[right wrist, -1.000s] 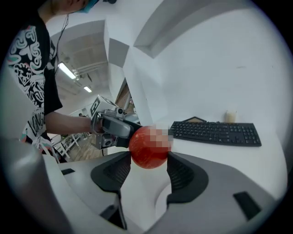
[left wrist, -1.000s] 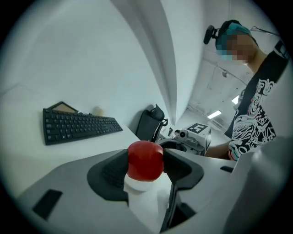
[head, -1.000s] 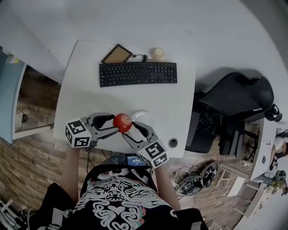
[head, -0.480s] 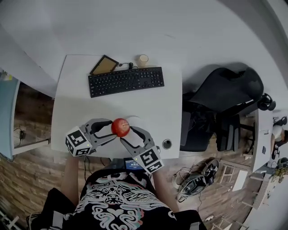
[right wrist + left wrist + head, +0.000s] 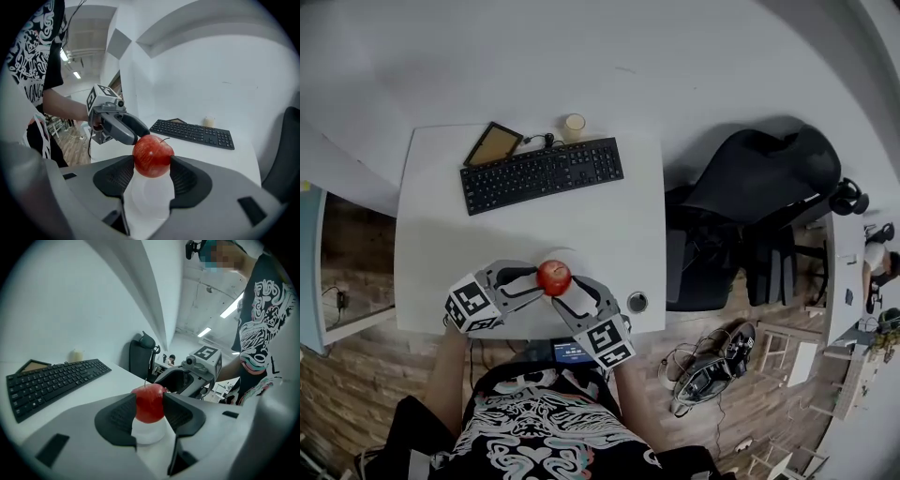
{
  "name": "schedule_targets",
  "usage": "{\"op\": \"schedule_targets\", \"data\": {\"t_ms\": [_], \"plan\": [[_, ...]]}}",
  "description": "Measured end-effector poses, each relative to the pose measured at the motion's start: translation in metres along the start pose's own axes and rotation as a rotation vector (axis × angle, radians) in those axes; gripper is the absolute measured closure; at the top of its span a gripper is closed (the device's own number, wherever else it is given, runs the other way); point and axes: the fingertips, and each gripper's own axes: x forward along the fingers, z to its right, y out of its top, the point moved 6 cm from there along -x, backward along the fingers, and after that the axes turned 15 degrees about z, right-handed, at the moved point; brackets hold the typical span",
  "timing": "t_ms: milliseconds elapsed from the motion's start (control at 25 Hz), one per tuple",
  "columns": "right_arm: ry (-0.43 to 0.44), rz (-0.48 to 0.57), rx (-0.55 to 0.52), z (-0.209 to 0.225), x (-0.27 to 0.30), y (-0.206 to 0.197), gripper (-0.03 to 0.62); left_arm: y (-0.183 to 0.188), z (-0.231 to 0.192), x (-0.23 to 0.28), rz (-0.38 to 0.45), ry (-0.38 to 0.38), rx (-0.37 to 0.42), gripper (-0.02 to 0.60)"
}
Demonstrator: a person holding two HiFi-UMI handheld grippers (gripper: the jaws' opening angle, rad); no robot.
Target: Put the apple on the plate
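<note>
A red apple (image 5: 553, 277) hangs just above a small white plate (image 5: 149, 433) near the desk's front edge. My right gripper (image 5: 564, 292) comes in from the lower right and is shut on the apple (image 5: 153, 156), a pad against each side. My left gripper (image 5: 538, 280) reaches in from the left. Its jaws are closing, the apple (image 5: 149, 403) sits between them, and both pads touch its skin. In the right gripper view the plate (image 5: 149, 197) lies directly under the fruit, partly hidden by the jaws.
A black keyboard (image 5: 542, 174) lies across the back of the white desk (image 5: 619, 234), with a brown framed board (image 5: 493, 143) and a pale cup (image 5: 574, 125) behind it. A round cable hole (image 5: 637, 302) is at the front right corner. A black chair (image 5: 759, 206) stands to the right.
Both grippers and the apple have shifted toward the desk's front edge and sunk a little over the plate. The left jaws, wide before, have narrowed onto the apple.
</note>
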Motion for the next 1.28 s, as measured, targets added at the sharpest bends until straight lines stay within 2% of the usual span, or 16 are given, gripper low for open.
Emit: {"op": "schedule_targets", "data": {"t_ms": [280,600,800,1040,1160,1280], "plan": [[-0.028,-0.039,0.002,0.019,-0.001,-0.026,0.342,-0.019,-0.008,0.026,-0.037,-0.008,0.013,0.4],[-0.043,-0.098,-0.066,0.038,0.008,-0.048,0.342,-0.037,-0.021,0.048,-0.083,0.014,0.117,0.4],[-0.033,-0.1,-0.027,0.035,0.004,-0.055,0.342,-0.044,-0.016,0.047,-0.073,0.003,0.094,0.4],[-0.029,-0.117,-0.009,0.024,-0.005,-0.058,0.344,-0.051,-0.001,0.043,-0.104,-0.002,0.102,0.4],[-0.034,-0.133,-0.034,0.017,-0.007,-0.061,0.343,-0.061,0.006,0.038,-0.127,0.012,0.111,0.399],[-0.047,-0.138,-0.013,0.015,-0.01,-0.064,0.344,-0.067,0.01,0.036,-0.134,0.034,0.122,0.399]]}}
